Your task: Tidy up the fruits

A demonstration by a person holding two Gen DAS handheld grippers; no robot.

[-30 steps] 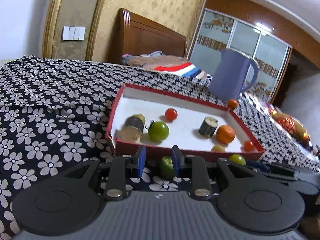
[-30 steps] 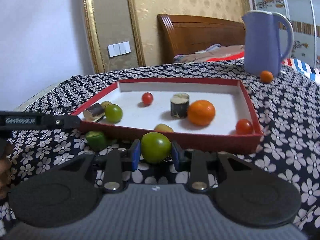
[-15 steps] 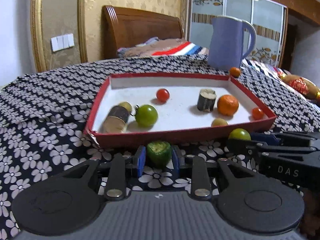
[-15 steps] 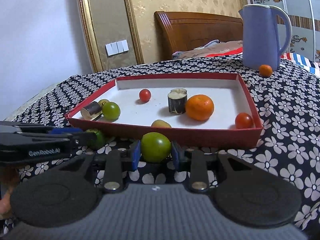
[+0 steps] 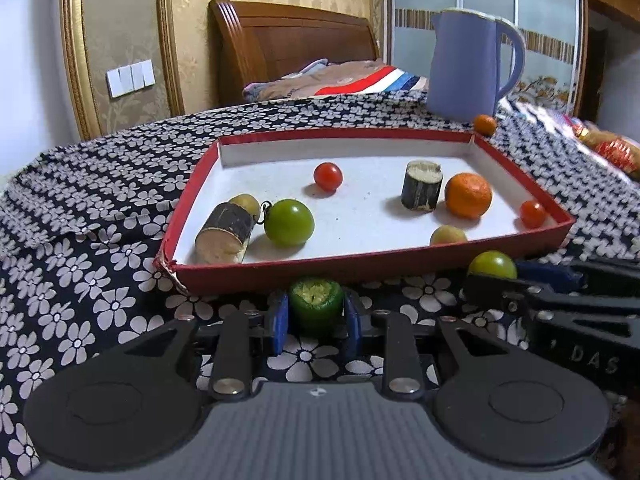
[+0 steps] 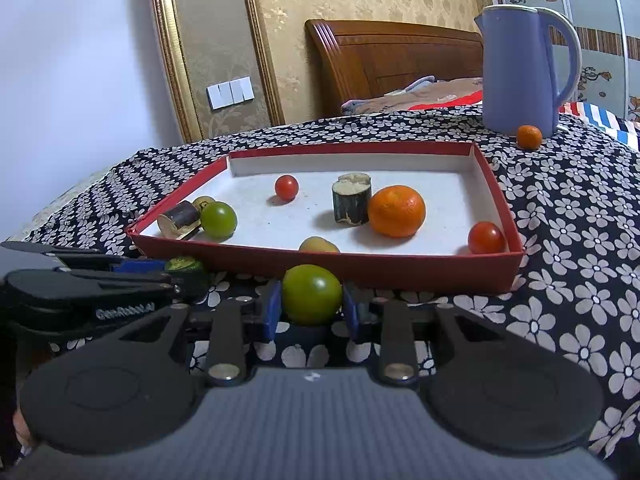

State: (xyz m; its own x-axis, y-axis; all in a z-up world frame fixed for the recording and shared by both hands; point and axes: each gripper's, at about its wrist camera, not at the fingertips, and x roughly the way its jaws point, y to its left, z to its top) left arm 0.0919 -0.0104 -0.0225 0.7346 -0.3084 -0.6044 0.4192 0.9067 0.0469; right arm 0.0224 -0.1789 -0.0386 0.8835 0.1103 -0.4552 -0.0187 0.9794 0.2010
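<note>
The left tongs (image 5: 316, 322) were clamped on a short green stub of fruit (image 5: 316, 308), blue pads pressed to both its flanks. The stub stood on end, its pale cut face turned up and tilted toward the red tray (image 5: 372, 262), its short axis roughly upright; it sat just in front of the tray's near wall, over the flowered black cloth (image 5: 92, 280) covering the tabletop. The right tongs (image 6: 310, 312) were clamped on a round green tomato (image 6: 311, 294), also just before the tray's near wall and to the right of the stub; being round, it showed no long axis.

Inside the tray, a small yellowish fruit (image 6: 318, 245) lay against the near wall. At the tray's left end a dark-skinned cane piece (image 5: 226, 232) lay on its side, long axis running from the near-left corner inward, pale cut end facing the near wall, with a yellowish fruit (image 5: 245, 203) behind it and a second green tomato (image 5: 289, 222) touching its right side. A cherry tomato (image 6: 486, 237) sat in the near-right corner. Toward the middle, another cane piece (image 6: 351, 204) stood upright, cut face up, an orange (image 6: 396, 211) touching its right side. A second cherry tomato (image 6: 286, 187) lay farther in.

Beyond the tray's far-right corner stood a blue jug (image 6: 520, 76), a small orange (image 6: 529, 136) at its base.
</note>
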